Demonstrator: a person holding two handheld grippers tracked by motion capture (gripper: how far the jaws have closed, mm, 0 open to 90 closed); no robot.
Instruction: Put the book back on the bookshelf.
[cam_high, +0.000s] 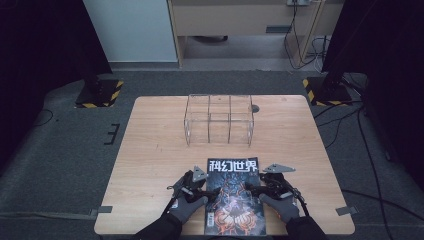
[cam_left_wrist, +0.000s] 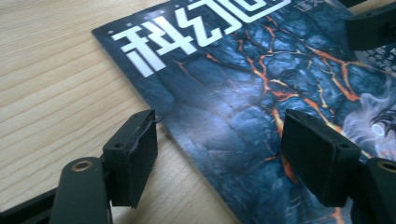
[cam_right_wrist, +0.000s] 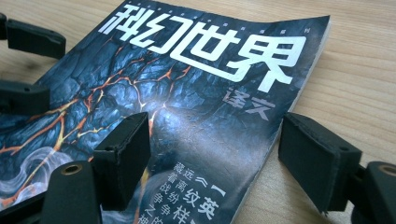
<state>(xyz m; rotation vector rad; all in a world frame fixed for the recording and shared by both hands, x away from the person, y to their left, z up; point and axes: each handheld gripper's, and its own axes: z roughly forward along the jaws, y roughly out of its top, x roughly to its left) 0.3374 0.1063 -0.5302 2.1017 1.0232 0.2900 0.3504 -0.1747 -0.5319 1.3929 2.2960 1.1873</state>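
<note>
At the table's near edge, the magazine (cam_high: 234, 196) lying flat, your left gripper (cam_high: 199, 187) wide open astride its left edge, your right gripper (cam_high: 264, 186) wide open astride its right edge, both empty.

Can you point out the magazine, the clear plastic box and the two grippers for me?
Magazine (cam_high: 235, 195): high view, middle of its cover.
Clear box (cam_high: 219, 120): high view, its front wall.
Left gripper (cam_high: 200, 186): high view, between its fingertips.
Right gripper (cam_high: 256, 186): high view, between its fingertips.
</note>
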